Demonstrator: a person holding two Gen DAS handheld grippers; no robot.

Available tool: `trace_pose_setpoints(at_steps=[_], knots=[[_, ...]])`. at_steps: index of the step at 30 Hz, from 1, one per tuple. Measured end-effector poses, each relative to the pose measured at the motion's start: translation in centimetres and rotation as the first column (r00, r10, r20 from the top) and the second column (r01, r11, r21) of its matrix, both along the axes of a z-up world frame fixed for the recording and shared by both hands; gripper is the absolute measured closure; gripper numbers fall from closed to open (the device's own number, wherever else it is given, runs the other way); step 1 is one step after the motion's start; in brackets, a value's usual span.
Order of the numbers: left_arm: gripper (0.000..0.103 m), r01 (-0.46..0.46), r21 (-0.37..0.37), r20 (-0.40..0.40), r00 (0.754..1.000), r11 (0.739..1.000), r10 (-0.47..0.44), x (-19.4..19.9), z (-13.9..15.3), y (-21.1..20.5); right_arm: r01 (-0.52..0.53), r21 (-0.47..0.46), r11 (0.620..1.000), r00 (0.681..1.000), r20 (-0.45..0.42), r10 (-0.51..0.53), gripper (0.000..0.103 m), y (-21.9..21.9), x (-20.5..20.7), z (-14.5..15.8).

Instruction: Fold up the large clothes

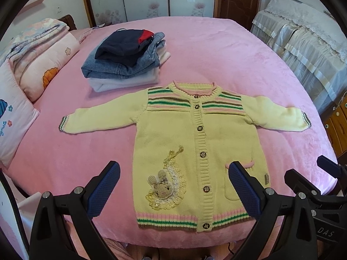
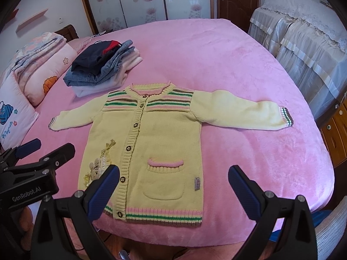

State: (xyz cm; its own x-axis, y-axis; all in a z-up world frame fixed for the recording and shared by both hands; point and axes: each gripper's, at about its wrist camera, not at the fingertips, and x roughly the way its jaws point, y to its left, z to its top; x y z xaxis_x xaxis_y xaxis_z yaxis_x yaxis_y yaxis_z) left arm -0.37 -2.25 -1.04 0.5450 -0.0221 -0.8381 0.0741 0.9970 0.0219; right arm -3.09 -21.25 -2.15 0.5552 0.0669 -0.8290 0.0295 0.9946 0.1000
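The yellow cardigan [image 1: 195,143] lies flat and face up on the pink bed cover [image 1: 238,54], buttoned, with both sleeves stretched out to the sides. Its striped hem is the part closest to both tools, and its collar points away from them.

The left gripper [image 1: 173,186] hangs above the lower part of the cardigan with its two fingers spread wide, holding nothing. Between its fingers I see the bunny patch [image 1: 161,186], and its right finger covers a part of the pocket [image 2: 164,179]. The right gripper [image 2: 173,186] is also spread wide and empty; it hangs above the pocket side of the hem, and its right finger is over the bare bed cover beside the cardigan. I cannot tell if any finger touches the cloth.

Far ahead of the left gripper and a little to its left, just behind the collar, stands a pile of folded clothes [image 1: 128,58]. To the far left of both tools lie folded quilts [image 1: 43,58] and a pillow [image 1: 13,125]
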Motion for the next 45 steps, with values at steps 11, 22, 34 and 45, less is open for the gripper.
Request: trace_pose_setpoints(at_steps=[11,22,34,45], knots=[[0.003,0.009,0.019,0.021,1.0,1.0,-0.01,3.4,-0.2,-2.3,0.008,0.004,1.0,1.0,0.01,-0.008,0.002,-2.2,2.7,-0.8],[0.004,0.021,0.024,0.047,0.999,0.999,-0.022,6.1,0.4,-4.8,0.022,-0.001,1.0,0.997,0.067,-0.022,0.002,-4.3,5.2,0.5],[0.004,0.024,-0.007,0.046,0.999,1.0,-0.024,7.2,1.0,-4.8,0.007,-0.018,1.0,0.992,0.13,-0.004,0.002,-3.8,5.9,2.5],[0.004,0.054,-0.008,0.098,0.994,0.999,-0.053,10.3,1.9,-7.3,0.104,-0.104,0.989,0.973,0.215,-0.08,0.002,-6.1,7.5,4.0]])
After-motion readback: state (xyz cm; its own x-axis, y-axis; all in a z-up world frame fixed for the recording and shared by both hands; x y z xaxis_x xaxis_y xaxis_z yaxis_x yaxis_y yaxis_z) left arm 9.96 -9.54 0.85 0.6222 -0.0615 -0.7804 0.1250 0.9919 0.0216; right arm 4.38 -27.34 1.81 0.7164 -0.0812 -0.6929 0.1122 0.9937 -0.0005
